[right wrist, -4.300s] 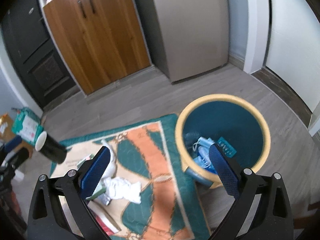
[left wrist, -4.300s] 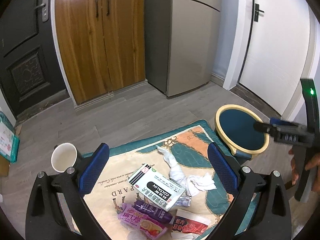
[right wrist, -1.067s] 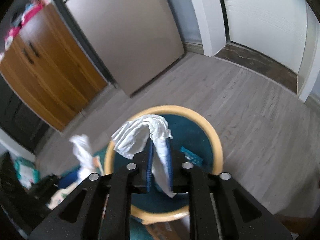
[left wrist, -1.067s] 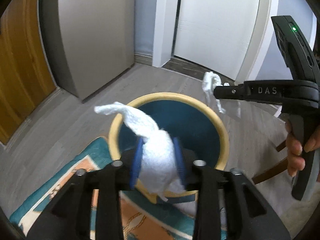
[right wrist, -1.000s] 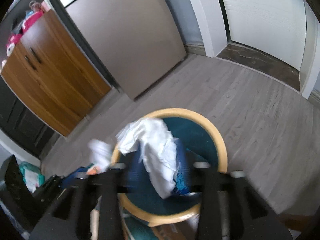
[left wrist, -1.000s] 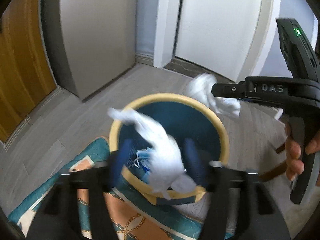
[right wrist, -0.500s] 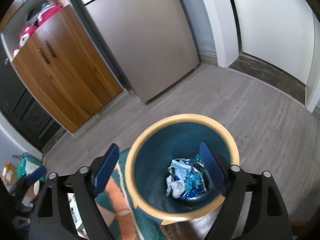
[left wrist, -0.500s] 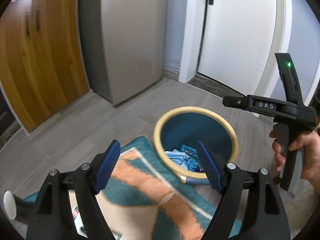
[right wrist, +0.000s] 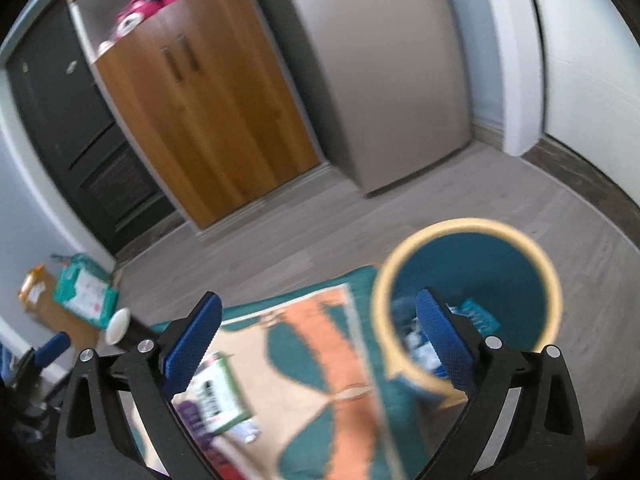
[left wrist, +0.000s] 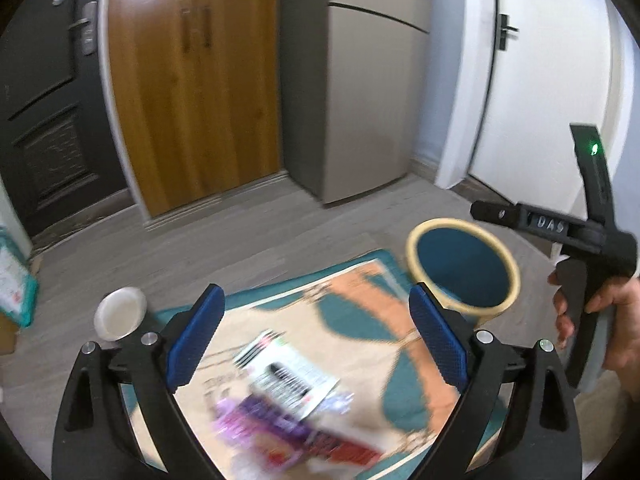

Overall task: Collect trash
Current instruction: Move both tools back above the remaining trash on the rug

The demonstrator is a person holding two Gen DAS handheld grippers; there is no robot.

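blue-padded left gripper (left wrist: 316,340) and right gripper (right wrist: 320,344) opening wide, nothing between the fingers. blurred packets (left wrist: 288,408) lying at the rug's (left wrist: 360,312) near edge; yellow-rimmed bin (right wrist: 468,304) standing off its far right corner.

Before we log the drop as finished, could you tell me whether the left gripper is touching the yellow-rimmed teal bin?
Apart: in the left wrist view the left gripper, jaws opening and empty, hangs over the rug, floor showing before the bin.

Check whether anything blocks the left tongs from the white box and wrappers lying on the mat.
Nothing visible does. The left tongs, jaws opening with nothing between them, look straight down on the white box and purple wrapper on the mat. The cup stands off left, the bin off right.
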